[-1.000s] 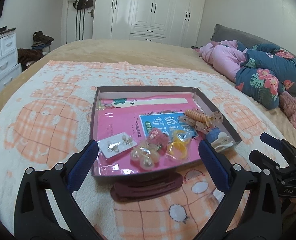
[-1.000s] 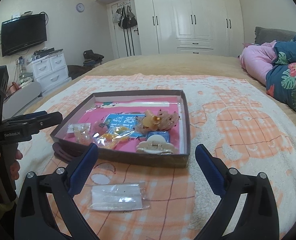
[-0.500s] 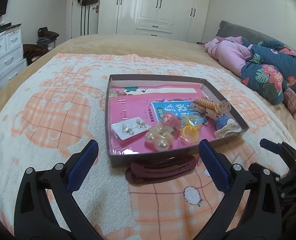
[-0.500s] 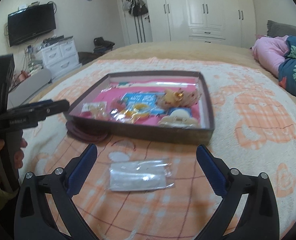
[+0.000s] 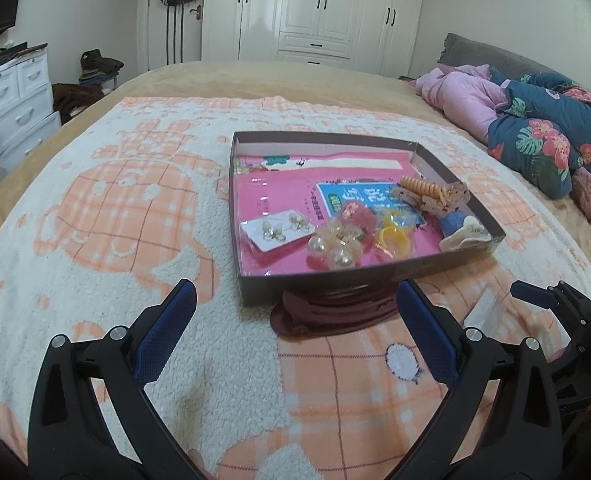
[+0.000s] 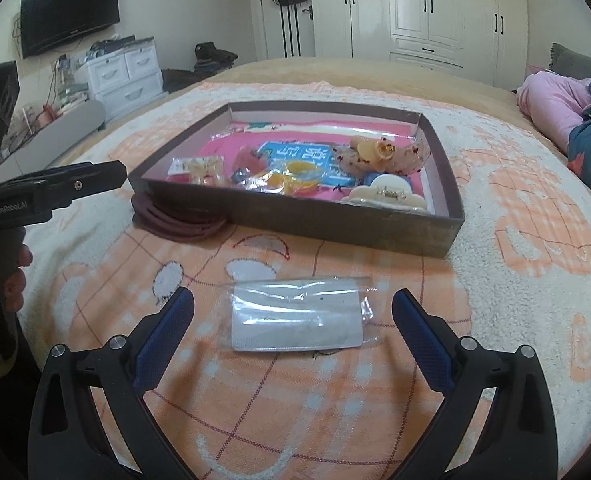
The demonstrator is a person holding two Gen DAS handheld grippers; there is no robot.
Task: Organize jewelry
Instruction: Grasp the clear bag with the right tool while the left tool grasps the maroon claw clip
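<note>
A shallow brown box (image 5: 319, 278) (image 6: 295, 222) with a pink lining sits on the bed. It holds an earring card (image 5: 275, 234), clear bead balls (image 5: 333, 248), yellow rings (image 5: 391, 236), a cream hair claw (image 6: 387, 196) and an orange clip (image 5: 423, 190). A dark red hair clip (image 5: 331, 312) (image 6: 179, 222) lies against the box's near wall. A clear plastic packet (image 6: 299, 318) lies on the blanket between my right gripper's open fingers. My right gripper (image 6: 293, 320) is open just before it. My left gripper (image 5: 293, 320) is open, short of the dark red clip, holding nothing.
The bed carries an orange-and-white fleece blanket (image 5: 115, 220). Pink and floral bedding (image 5: 535, 120) is piled at the right. White drawers (image 6: 123, 72) and a wall television (image 6: 69, 12) stand at the left, white wardrobes (image 5: 315, 12) behind. A hand (image 6: 13, 276) grips the left tool.
Both grippers have drawn back from the box and shifted. The right one has come down over the clear packet, which now lies between its fingers. Both stay open.
</note>
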